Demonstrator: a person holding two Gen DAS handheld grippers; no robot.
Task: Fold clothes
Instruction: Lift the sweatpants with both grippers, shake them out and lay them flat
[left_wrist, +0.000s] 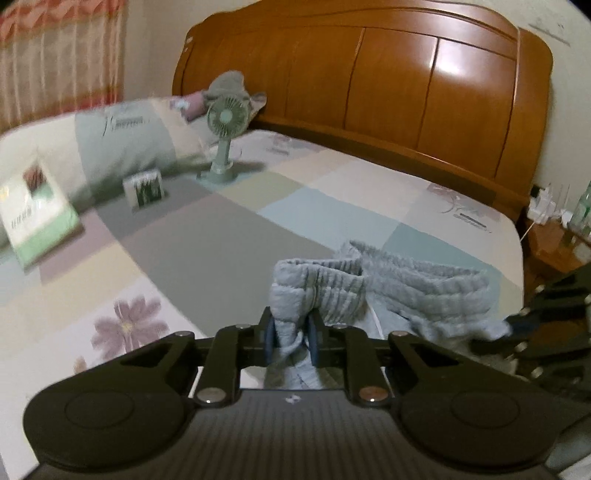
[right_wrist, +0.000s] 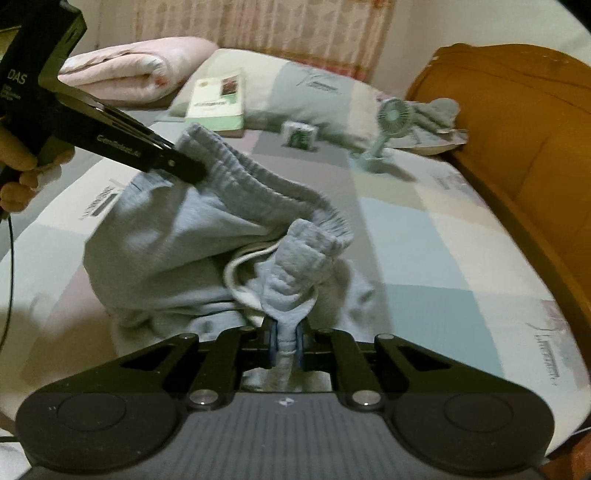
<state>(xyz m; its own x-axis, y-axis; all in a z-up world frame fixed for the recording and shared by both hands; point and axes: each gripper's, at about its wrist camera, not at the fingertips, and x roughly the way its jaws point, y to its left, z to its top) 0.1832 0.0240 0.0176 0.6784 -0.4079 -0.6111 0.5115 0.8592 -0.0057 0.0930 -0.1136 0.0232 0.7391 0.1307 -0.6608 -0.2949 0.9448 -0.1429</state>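
Note:
Grey sweatpants (right_wrist: 177, 236) with a ribbed elastic waistband (left_wrist: 417, 284) and a white drawstring (right_wrist: 240, 266) hang bunched above the patchwork bedsheet (left_wrist: 207, 236). My left gripper (left_wrist: 291, 341) is shut on one end of the waistband, cloth pinched between its blue pads. In the right wrist view that same gripper (right_wrist: 192, 171) grips the band's far left end, held by a person's hand (right_wrist: 22, 173). My right gripper (right_wrist: 286, 347) is shut on the band's other end, near the drawstring. It shows at the right edge of the left wrist view (left_wrist: 517, 325).
A small green desk fan (left_wrist: 225, 140) stands on the bed by a pillow (left_wrist: 122, 147). A green and white book (left_wrist: 37, 218) and a small box (left_wrist: 146, 190) lie near it. A wooden headboard (left_wrist: 388, 81) closes the far side. A pink folded quilt (right_wrist: 125, 77) lies at the back.

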